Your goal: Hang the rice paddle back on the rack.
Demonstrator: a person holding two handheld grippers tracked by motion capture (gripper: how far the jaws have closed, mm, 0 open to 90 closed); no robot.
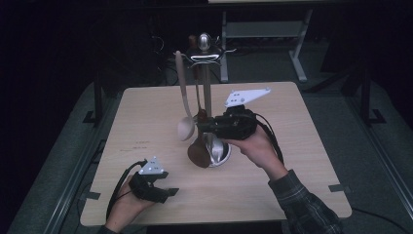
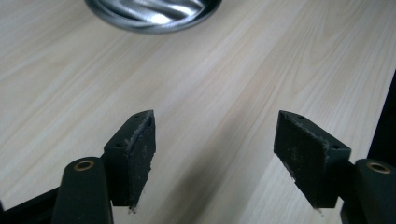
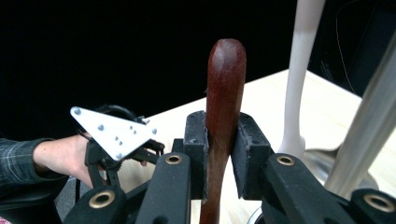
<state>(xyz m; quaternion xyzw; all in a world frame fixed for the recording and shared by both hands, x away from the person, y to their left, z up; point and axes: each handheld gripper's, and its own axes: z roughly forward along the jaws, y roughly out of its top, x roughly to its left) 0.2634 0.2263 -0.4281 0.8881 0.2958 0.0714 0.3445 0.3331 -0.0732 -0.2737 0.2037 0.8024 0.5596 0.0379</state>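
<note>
My right gripper (image 1: 203,127) is shut on the handle of a dark wooden spoon (image 1: 197,152), held in the air just in front of the metal utensil stand (image 1: 207,92). In the right gripper view the pads (image 3: 247,149) squeeze the red-brown handle (image 3: 226,70), whose rounded end rises above them. A white spoon (image 1: 185,127) hangs from the stand beside it. My left gripper (image 1: 170,191) rests low over the table's near left part, open, with bare wood between its jaws (image 2: 215,135).
The stand's round shiny base (image 2: 154,14) sits mid-table, just ahead of the left gripper. The stand's pole (image 3: 369,126) and the white spoon (image 3: 301,70) are close on the right of the held handle. The light wooden table (image 1: 292,185) ends in dark floor on all sides.
</note>
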